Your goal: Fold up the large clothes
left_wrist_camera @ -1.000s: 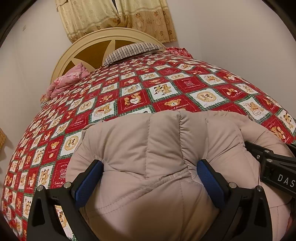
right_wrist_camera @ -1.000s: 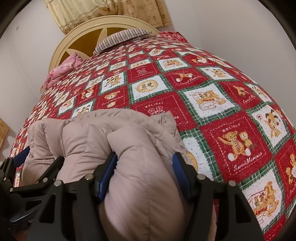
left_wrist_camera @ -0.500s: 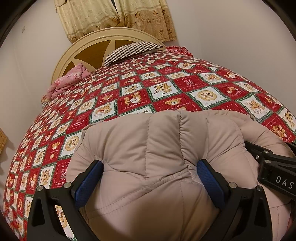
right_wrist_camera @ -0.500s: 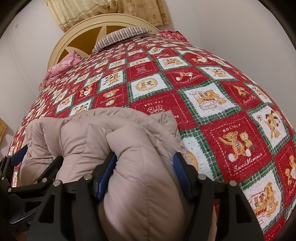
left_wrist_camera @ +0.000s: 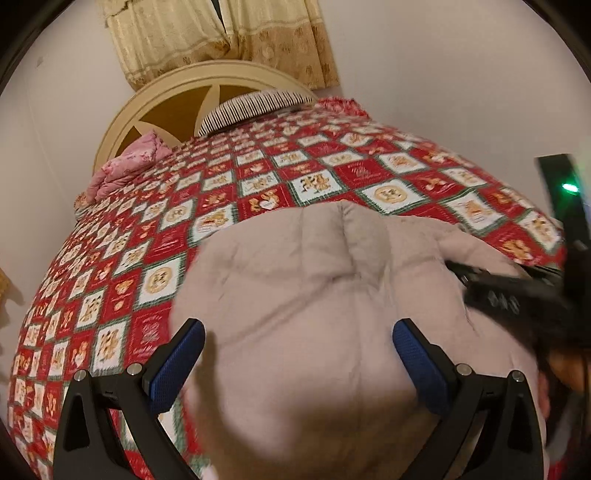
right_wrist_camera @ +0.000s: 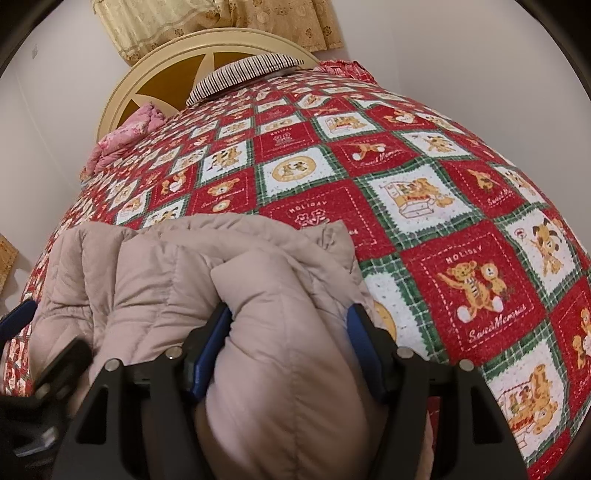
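Your padded beige jacket (left_wrist_camera: 325, 317) lies bunched on the bed (right_wrist_camera: 461, 229) at its foot edge, nearest you, on the red, green and white teddy-bear quilt. Your right tool (right_wrist_camera: 291, 345) has its blue pads pressed into either side of a thick folded roll of the jacket; the jaws stand about halfway apart, filled by the padding, so it has hold of the jacket. Your left tool (left_wrist_camera: 297, 363) is spread wide over the jacket's rounded bulk. Its left blue pad (left_wrist_camera: 177, 365) sits just clear of the fabric edge with quilt showing beside it; the right pad sits against the fabric but does not pinch it, so nothing is gripped there. The left wrist view is blurred. In that view the right tool's black body shows at the right edge, resting on the jacket. At the head of the bed: a striped pillow (right_wrist_camera: 243, 75) against the cream headboard (left_wrist_camera: 177, 96), a pink quilted bundle (left_wrist_camera: 125, 170) at the far left corner, yellow curtains (left_wrist_camera: 221, 33) above.
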{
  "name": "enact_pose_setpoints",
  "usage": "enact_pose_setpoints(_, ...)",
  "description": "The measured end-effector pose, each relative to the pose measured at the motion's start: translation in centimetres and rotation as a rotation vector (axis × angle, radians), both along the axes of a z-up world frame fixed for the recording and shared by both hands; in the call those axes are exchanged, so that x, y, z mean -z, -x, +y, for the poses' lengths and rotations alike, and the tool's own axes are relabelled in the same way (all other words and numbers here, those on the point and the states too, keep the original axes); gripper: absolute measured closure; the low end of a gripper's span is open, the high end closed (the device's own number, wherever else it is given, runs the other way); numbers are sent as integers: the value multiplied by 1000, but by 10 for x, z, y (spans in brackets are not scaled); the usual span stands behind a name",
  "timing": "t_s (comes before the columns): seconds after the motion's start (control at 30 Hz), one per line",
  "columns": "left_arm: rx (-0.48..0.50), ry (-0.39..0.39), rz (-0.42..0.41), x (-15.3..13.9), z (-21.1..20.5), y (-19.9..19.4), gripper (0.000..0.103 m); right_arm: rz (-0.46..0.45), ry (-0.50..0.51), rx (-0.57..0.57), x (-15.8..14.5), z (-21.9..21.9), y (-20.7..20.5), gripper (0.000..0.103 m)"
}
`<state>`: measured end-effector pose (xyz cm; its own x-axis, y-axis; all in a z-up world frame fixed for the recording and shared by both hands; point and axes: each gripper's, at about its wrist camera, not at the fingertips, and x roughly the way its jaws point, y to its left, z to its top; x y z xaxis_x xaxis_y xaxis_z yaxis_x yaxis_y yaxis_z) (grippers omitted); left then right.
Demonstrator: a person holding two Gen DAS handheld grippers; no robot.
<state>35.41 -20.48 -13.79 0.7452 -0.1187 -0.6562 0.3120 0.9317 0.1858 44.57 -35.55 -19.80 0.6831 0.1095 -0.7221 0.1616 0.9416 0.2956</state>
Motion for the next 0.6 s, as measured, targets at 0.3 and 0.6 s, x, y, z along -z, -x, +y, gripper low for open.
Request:
enact_pose_setpoints(0.3, -31, 263, 128, 21, 73, 37, 1, 5, -86, -59, -12, -15, 5, 32)
enact_pose_setpoints(0.6, 56, 554, 303, 51, 95, 17, 1, -3, -304, -143, -1, -71, 48, 15)
